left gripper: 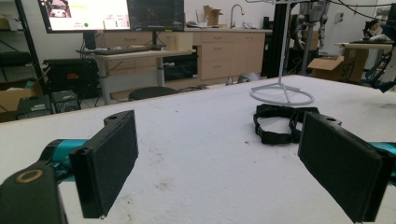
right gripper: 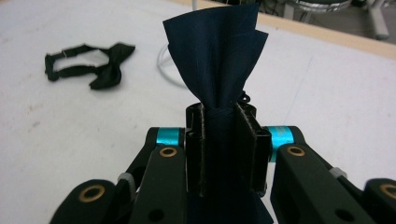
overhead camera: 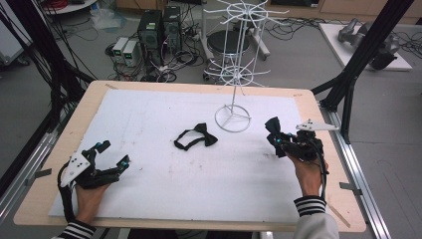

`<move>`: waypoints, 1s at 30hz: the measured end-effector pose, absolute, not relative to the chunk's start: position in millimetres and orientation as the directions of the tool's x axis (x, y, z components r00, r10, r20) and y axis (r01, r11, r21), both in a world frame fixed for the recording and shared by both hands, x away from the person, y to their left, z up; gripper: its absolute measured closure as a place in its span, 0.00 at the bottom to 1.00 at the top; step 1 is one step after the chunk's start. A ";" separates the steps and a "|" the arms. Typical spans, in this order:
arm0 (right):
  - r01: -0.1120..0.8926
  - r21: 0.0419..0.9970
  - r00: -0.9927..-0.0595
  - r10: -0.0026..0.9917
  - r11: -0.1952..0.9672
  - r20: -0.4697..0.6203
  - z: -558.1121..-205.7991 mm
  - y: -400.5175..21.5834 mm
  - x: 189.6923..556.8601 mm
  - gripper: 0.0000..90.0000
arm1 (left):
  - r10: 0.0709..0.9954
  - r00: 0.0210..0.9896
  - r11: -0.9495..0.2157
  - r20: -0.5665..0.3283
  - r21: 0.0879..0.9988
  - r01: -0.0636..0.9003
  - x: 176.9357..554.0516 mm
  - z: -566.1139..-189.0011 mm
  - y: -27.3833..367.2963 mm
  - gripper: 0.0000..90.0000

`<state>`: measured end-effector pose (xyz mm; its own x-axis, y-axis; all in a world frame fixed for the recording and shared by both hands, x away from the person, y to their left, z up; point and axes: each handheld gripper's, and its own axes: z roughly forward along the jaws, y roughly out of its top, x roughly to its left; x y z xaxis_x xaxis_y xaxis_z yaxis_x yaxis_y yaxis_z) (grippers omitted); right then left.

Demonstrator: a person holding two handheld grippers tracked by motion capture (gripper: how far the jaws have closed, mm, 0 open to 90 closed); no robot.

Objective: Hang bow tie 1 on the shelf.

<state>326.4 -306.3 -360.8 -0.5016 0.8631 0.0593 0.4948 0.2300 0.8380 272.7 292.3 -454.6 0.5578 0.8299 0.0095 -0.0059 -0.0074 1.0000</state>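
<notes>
Work in hand: I was holding a dark navy bow tie (right gripper: 215,56) in my right gripper (right gripper: 228,140), lifted off the white mat (overhead camera: 149,129), just beside the white wire rack (overhead camera: 234,64); I judged it was bound for one of the rack's hooks.
Right fingers: clamped together on the tie's knot, one wing fanning up above the jaws, the other hanging below them.
Left fingers: my left gripper (overhead camera: 112,154) rested low at the near left of the mat, jaws wide apart with nothing between them.
Second tie: a black bow tie (overhead camera: 195,137) lay flat on the mat with its strap looped, near the rack's ring base (overhead camera: 233,118), well apart from both of my hands.
Risk, slipping: the cloth looked smooth and thin, and I gripped only the narrow knot, so a tug against a hook could pull it from the pads.
Risk, snagging: the hooks were thin and many, and a wing could catch on the wrong one.
Risk, tipping: the rack was tall on one slim stem over a small ring, so a sideways push from my gripper could topple it.
Risk, strap: I could not see the strap, so I couldn't tell whether it hung free to hook.
Textures: pleated soft fabric; flat rubbery black pads; a faintly scuffed mat; a pale wood table edge (overhead camera: 64,144).
</notes>
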 end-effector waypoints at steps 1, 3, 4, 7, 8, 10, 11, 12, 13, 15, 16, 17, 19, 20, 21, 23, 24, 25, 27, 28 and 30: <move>0.485 0.845 -0.500 0.864 0.223 0.058 -359.0 -306.4 326.5 0.83 | 0.829 0.559 -0.005 0.007 1.000 -0.005 272.7 -454.5 292.2 0.14; 0.477 0.855 -0.491 0.868 0.201 0.070 -354.9 -306.1 326.8 0.83 | 0.829 0.559 -0.008 0.009 1.000 -0.005 272.7 -454.5 292.4 0.14; 0.469 0.862 -0.486 0.871 0.192 0.071 -352.9 -305.7 327.3 0.83 | 0.830 0.558 -0.005 0.007 1.000 -0.006 272.8 -454.6 292.2 0.14; 0.450 0.876 -0.471 0.879 0.174 0.067 -345.5 -305.0 329.0 0.83 | 0.830 0.558 -0.004 0.006 1.000 -0.005 272.8 -454.6 292.3 0.14; 0.451 0.877 -0.465 0.882 0.165 0.073 -342.7 -304.2 329.7 0.83 | 0.830 0.557 -0.002 0.005 1.000 -0.005 272.8 -454.6 292.2 0.14; 0.434 0.888 -0.462 0.884 0.153 0.074 -338.2 -303.2 331.0 0.83 | 0.830 0.558 -0.002 0.004 1.000 -0.005 272.8 -454.6 292.3 0.14; 0.428 0.892 -0.461 0.884 0.146 0.076 -336.2 -302.7 331.5 0.83 | 0.830 0.557 -0.001 0.004 1.000 -0.005 272.8 -454.7 292.3 0.14; 0.419 0.897 -0.458 0.886 0.144 0.071 -334.5 -302.1 332.0 0.83 | 0.830 0.557 -0.002 0.004 1.000 -0.005 272.8 -454.7 292.4 0.14; 0.415 0.899 -0.456 0.887 0.140 0.072 -332.8 -301.2 332.1 0.83 | 0.830 0.557 0.001 0.002 1.000 -0.005 272.8 -454.7 292.2 0.14; 0.387 0.915 -0.447 0.891 0.113 0.079 -328.9 -301.2 333.6 0.83 | 0.830 0.557 -0.002 0.005 1.000 -0.005 272.8 -454.7 292.3 0.14; 0.387 0.915 -0.447 0.891 0.113 0.079 -328.9 -301.2 333.6 0.83 | 0.830 0.558 -0.002 0.005 1.000 -0.005 272.7 -454.6 292.3 0.14; 0.377 0.921 -0.444 0.892 0.100 0.085 -328.0 -301.5 334.3 0.83 | 0.830 0.558 -0.002 0.005 1.000 -0.005 272.7 -454.7 292.3 0.14; 0.369 0.926 -0.443 0.890 0.075 0.105 -327.1 -302.6 336.1 0.83 | 0.830 0.558 -0.002 0.005 1.000 -0.005 272.7 -454.6 292.2 0.14; 0.369 0.927 -0.442 0.890 0.066 0.113 -326.6 -302.9 337.2 0.83 | 0.830 0.558 -0.002 0.005 1.000 -0.005 272.7 -454.6 292.3 0.14; 0.363 0.929 -0.441 0.891 0.064 0.111 -326.3 -303.3 338.6 0.83 | 0.830 0.557 -0.002 0.005 1.000 -0.006 272.8 -454.7 292.3 0.14; 0.358 0.933 -0.435 0.892 0.048 0.121 -325.8 -303.6 340.6 0.83 | 0.830 0.558 -0.002 0.004 1.000 -0.004 272.7 -454.6 292.4 0.14; 0.357 0.933 -0.436 0.891 0.039 0.130 -325.3 -303.9 342.0 0.83 | 0.830 0.557 -0.002 0.004 1.000 -0.005 272.8 -454.7 292.3 0.14; 0.352 0.935 -0.436 0.891 0.038 0.128 -324.8 -304.2 343.4 0.83 | 0.830 0.558 0.000 0.002 1.000 -0.004 272.8 -454.6 292.3 0.14; 0.345 0.938 -0.432 0.893 0.036 0.125 -322.8 -303.6 345.8 0.83 | 0.830 0.558 0.002 0.002 1.000 -0.006 272.7 -454.7 292.2 0.14; 0.343 0.939 -0.430 0.895 0.038 0.120 -321.6 -303.3 347.5 0.83 | 0.830 0.558 0.003 0.002 1.000 -0.008 272.7 -454.8 292.2 0.14; 0.336 0.941 -0.424 0.899 0.039 0.115 -318.8 -302.6 350.3 0.83 | 0.830 0.558 0.005 0.000 1.000 -0.008 272.7 -454.8 292.3 0.14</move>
<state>350.3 -302.6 -318.8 -0.4235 0.8986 0.1146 0.3363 0.0385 0.9410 272.7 292.3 -454.8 0.5584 0.8296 0.0002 -0.0081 0.0053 1.0000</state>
